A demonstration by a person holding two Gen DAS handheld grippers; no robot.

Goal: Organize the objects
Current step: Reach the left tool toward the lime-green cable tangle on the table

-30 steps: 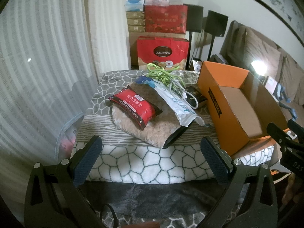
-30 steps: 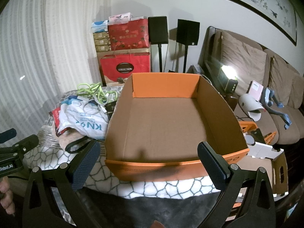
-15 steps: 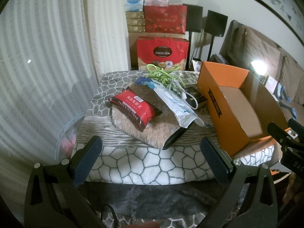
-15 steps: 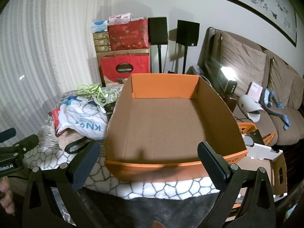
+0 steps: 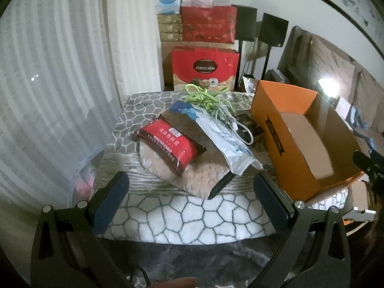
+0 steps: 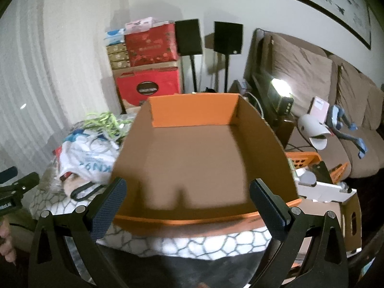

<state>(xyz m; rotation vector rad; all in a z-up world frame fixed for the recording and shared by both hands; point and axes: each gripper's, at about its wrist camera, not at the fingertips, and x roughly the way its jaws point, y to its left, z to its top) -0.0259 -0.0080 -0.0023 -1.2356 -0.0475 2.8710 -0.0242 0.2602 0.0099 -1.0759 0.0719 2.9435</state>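
Our left hand-held gripper hangs with its two fingers wide apart and nothing between them, just before the near edge of the surface, which wears a cover with a stone-like pattern. Our right hand-held gripper also has its fingers spread wide and holds nothing; it stands at the near wall of the orange cardboard box, whose brown inside holds nothing that we can see.

From the left wrist view, at 12 o'clock beyond the fingers, we see a beige fluffy cushion lying on the surface. On top of it rests a red snack packet, tilted, and just beside it toward 1 o'clock a white plastic bag with blue print lies across the cushion. Farther back, a bundle of green cord sits on the pile, and a dark flat object near it is too hidden for us to name. The orange box stands at 2 o'clock on the same surface, near the pile.

Behind the surface, at 12 o'clock, red gift bags and stacked cartons stand against the wall. At 3 o'clock in the right wrist view is a brown sofa.
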